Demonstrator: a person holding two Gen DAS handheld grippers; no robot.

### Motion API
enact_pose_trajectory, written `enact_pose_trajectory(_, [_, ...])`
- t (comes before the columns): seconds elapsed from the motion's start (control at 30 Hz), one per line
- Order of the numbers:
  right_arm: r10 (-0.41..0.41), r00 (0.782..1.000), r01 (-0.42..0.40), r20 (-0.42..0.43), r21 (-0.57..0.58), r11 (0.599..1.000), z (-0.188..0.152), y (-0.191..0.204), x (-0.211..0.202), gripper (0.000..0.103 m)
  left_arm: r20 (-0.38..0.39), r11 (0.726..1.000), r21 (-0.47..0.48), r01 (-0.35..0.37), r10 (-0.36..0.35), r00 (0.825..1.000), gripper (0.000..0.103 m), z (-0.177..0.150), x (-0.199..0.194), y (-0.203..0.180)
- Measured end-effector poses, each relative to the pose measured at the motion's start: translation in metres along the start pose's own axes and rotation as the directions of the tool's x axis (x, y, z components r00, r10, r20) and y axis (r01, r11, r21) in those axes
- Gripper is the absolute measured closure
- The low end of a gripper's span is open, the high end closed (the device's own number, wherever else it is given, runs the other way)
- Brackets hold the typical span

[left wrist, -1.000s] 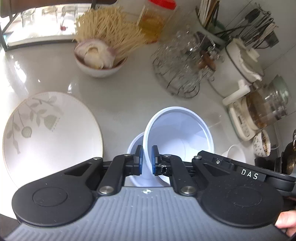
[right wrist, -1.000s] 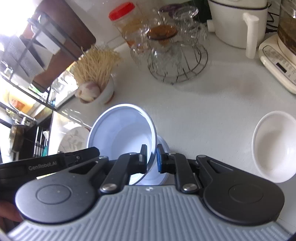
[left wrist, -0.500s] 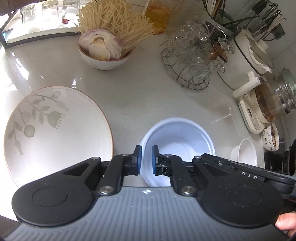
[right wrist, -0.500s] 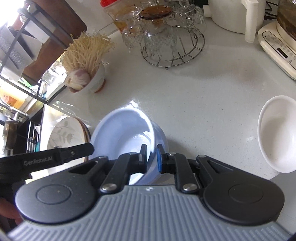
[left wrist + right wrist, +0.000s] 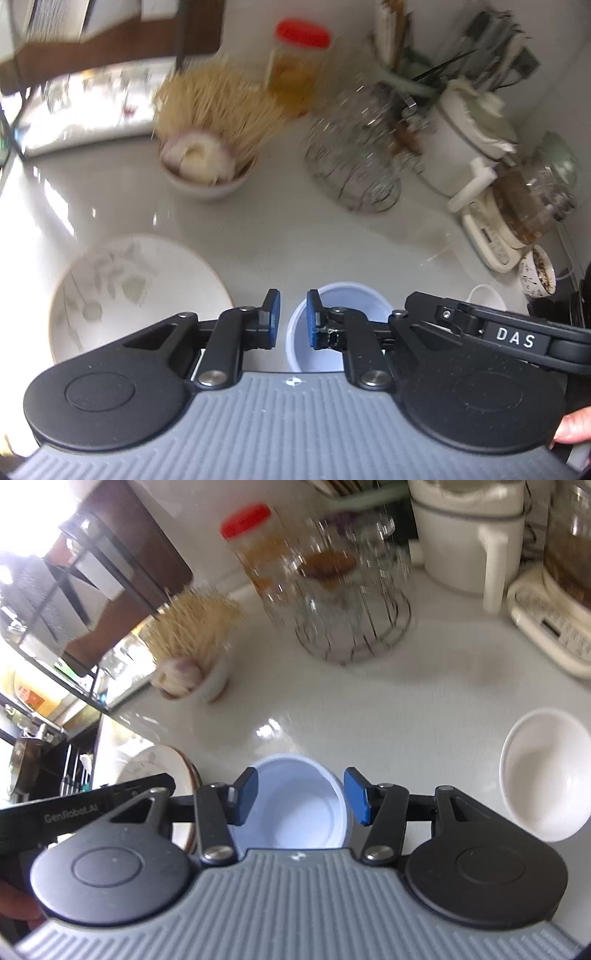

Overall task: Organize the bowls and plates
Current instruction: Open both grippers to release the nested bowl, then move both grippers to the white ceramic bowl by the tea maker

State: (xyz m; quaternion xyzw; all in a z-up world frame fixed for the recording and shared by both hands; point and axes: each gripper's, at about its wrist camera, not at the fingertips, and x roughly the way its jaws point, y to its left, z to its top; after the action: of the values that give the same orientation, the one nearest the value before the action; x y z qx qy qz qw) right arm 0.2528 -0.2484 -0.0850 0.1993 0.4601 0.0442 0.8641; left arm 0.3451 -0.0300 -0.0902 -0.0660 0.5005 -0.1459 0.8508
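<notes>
Your pale blue round plastic bowl (image 5: 295,805) sits on the smooth, shiny white counter (image 5: 369,709), near you. Your right gripper (image 5: 301,794) is opening wide; the bowl shows between its blue pads (image 5: 356,794), but they do not press it. Your left gripper (image 5: 291,319) is opening a little, and its pads grip nothing; the bowl's rim is just beside one. A big round white plate with grey leaves (image 5: 136,291) lies left. A small white china bowl (image 5: 546,775) sits right. There is bare counter beyond the bowl.
</notes>
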Motion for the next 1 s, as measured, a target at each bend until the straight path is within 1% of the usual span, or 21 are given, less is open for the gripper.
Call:
enact_pose_trajectory(0.13, [-0.009,0.997,0.010,0.074,-0.021,1.000,0.000,0.008,-0.022,0.048,0.048,0.998,0.038,0.047,-0.049,0.998,0.087,0.003,-0.021,-0.009])
enact_pose_trajectory(0.2, [-0.016,0.994,0.019,0.113,-0.025,1.000,-0.002,0.012,-0.033,0.048,0.070,0.995,0.058,0.081,-0.085,0.994,0.087,0.003,-0.031,-0.012])
enact_pose_trajectory(0.33, [-0.045,0.982,0.050,0.185,-0.021,0.999,-0.006,0.016,-0.052,0.048,0.126,0.988,0.115,0.099,-0.113,0.985,0.087,0.000,-0.052,-0.023])
enact_pose_trajectory(0.43, [-0.064,0.974,0.068,0.219,-0.010,0.998,-0.013,0.018,-0.063,0.048,0.147,0.983,0.146,0.111,-0.132,0.980,0.087,-0.003,-0.065,-0.028])
enact_pose_trajectory(0.57, [-0.092,0.963,0.091,0.253,0.015,0.996,-0.026,0.020,-0.074,0.048,0.149,0.977,0.178,0.119,-0.146,0.978,0.087,-0.010,-0.076,-0.031])
enact_pose_trajectory(0.73, [-0.128,0.952,0.119,0.277,0.049,0.992,-0.048,0.021,-0.081,0.048,0.121,0.973,0.193,0.128,-0.153,0.981,0.087,-0.020,-0.078,-0.029])
enact_pose_trajectory(0.87, [-0.154,0.950,0.141,0.272,0.069,0.988,-0.064,0.019,-0.084,0.048,0.094,0.970,0.201,0.135,-0.156,0.983,0.086,-0.030,-0.075,-0.027])
enact_pose_trajectory(1.0, [-0.174,0.947,0.156,0.269,0.090,0.984,-0.067,0.014,-0.088,0.048,0.075,0.967,0.212,0.141,-0.160,0.984,0.081,-0.036,-0.071,-0.031])
